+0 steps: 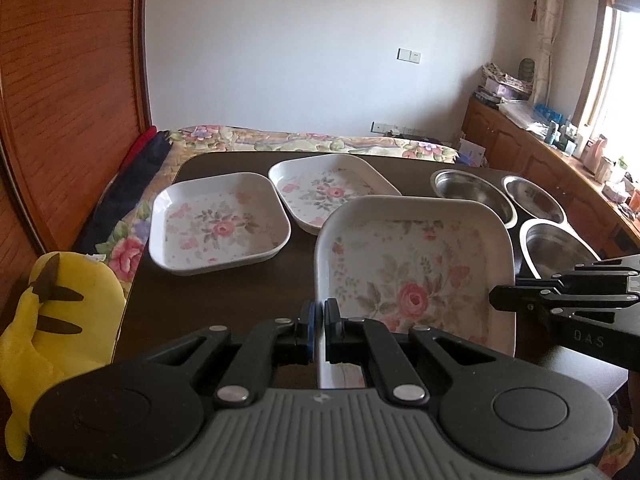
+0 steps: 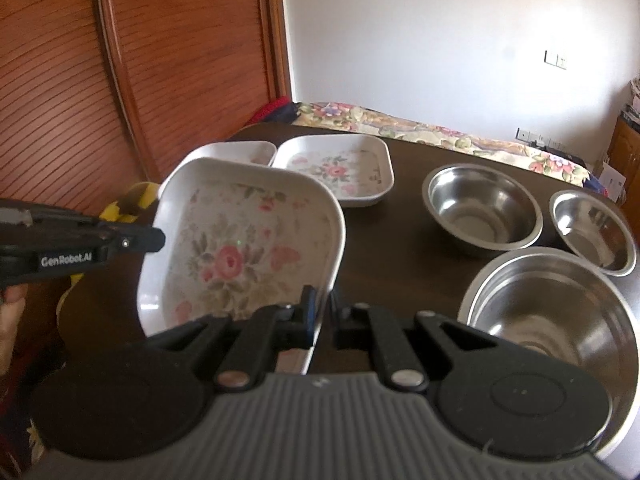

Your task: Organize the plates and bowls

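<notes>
In the left wrist view, a square white plate with a rose print [image 1: 416,276] is seen at lower centre, raised above the dark worktop [image 1: 224,292]. Its left rim is clamped between the blue pads of the left tongs [image 1: 319,320], which are closed tight on it. The plate's right rim is reached by the right tongs [image 1: 504,296], entering from the right edge. Two more floral plates [image 1: 218,226] [image 1: 328,190], glossy, shallow and empty, are set side by side at mid-frame. Three round steel bowls [image 1: 472,196] [image 1: 534,198] [image 1: 560,248], all empty, are grouped at the right. A yellow plush toy [image 1: 60,320] is seen at lower left.

In the right wrist view, the same plate [image 2: 244,240] is shown at centre left, tilted, its right rim pinched by the closed right tongs [image 2: 322,312]. The left tongs [image 2: 156,238] are seen at its left rim. The steel bowls [image 2: 482,210] [image 2: 592,232] [image 2: 556,304], shiny and empty, fill the right half.
</notes>
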### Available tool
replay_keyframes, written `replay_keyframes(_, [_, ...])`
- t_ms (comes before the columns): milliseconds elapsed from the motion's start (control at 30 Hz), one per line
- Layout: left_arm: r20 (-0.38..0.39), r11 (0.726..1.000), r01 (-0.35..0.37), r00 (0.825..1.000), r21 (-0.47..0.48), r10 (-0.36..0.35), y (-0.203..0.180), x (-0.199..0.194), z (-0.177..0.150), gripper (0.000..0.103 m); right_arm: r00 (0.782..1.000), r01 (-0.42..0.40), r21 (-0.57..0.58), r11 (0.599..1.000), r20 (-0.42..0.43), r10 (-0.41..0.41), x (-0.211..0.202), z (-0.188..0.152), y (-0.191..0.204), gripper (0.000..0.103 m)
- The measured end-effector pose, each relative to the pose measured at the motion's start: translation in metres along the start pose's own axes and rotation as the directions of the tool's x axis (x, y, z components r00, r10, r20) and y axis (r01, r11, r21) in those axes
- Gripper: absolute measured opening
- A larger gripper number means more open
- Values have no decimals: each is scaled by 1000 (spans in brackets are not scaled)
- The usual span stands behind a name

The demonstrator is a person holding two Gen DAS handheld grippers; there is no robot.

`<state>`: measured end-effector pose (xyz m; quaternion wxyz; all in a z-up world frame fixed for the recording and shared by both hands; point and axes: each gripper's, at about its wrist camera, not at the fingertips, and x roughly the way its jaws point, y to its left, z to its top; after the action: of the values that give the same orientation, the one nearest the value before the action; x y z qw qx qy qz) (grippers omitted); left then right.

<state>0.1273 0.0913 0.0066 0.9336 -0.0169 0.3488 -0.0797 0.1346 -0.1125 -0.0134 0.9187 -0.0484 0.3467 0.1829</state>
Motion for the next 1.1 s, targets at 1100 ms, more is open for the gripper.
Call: replay_keyframes(1100, [-94,1000,-13,996,-17,11,-4,69,-11,14,994,76,-3,997,-78,-76,46,-21,-7,12])
